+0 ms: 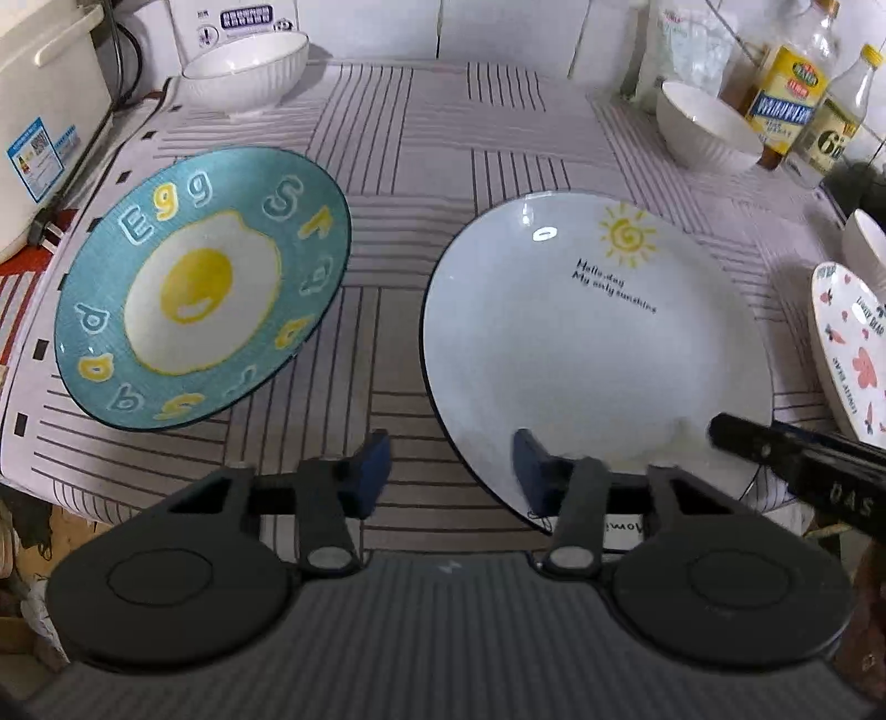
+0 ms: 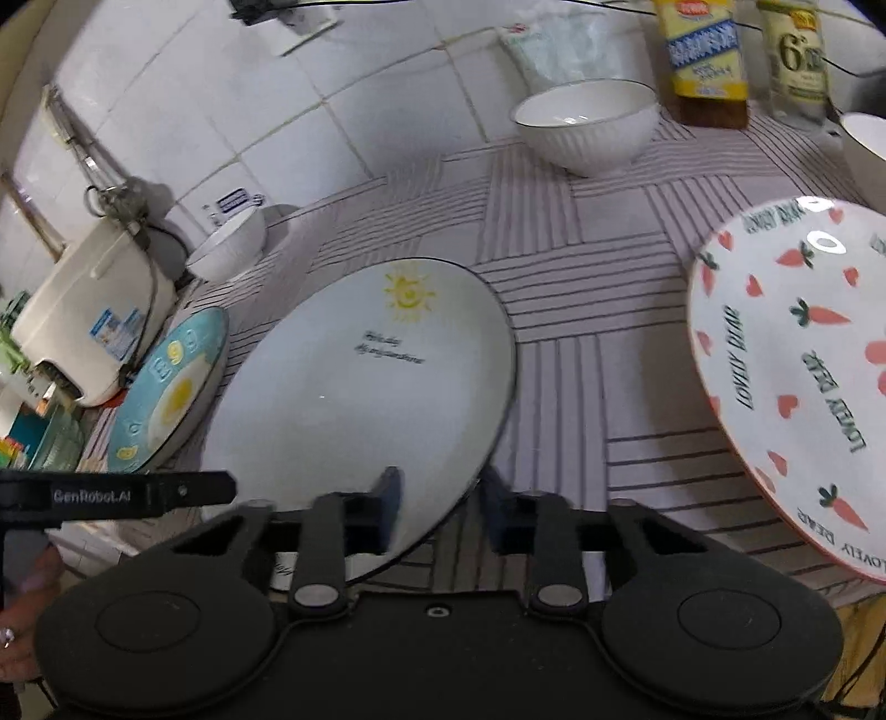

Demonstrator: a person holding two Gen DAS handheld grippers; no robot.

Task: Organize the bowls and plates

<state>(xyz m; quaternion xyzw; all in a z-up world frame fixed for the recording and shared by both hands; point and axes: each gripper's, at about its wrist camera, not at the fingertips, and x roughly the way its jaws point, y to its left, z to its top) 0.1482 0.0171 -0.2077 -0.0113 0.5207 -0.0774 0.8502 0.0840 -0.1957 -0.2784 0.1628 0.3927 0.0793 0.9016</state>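
Observation:
A white sun plate (image 1: 598, 343) lies on the striped cloth at centre; it also shows in the right wrist view (image 2: 360, 387). A teal egg plate (image 1: 205, 288) lies left of it (image 2: 171, 387). A carrot plate (image 2: 797, 376) lies at the right (image 1: 847, 343). Three white bowls stand at the back: left (image 1: 249, 69), right (image 1: 709, 124) (image 2: 587, 124), far right (image 2: 866, 138). My left gripper (image 1: 451, 471) is open, its jaws either side of the sun plate's near-left rim. My right gripper (image 2: 443, 504) is open, straddling the sun plate's near-right rim.
A white rice cooker (image 1: 44, 122) stands at the far left with its cord. Oil bottles (image 1: 792, 94) and a white bag (image 1: 686, 50) line the back right by the tiled wall. The table's front edge (image 1: 138, 498) is near the left gripper.

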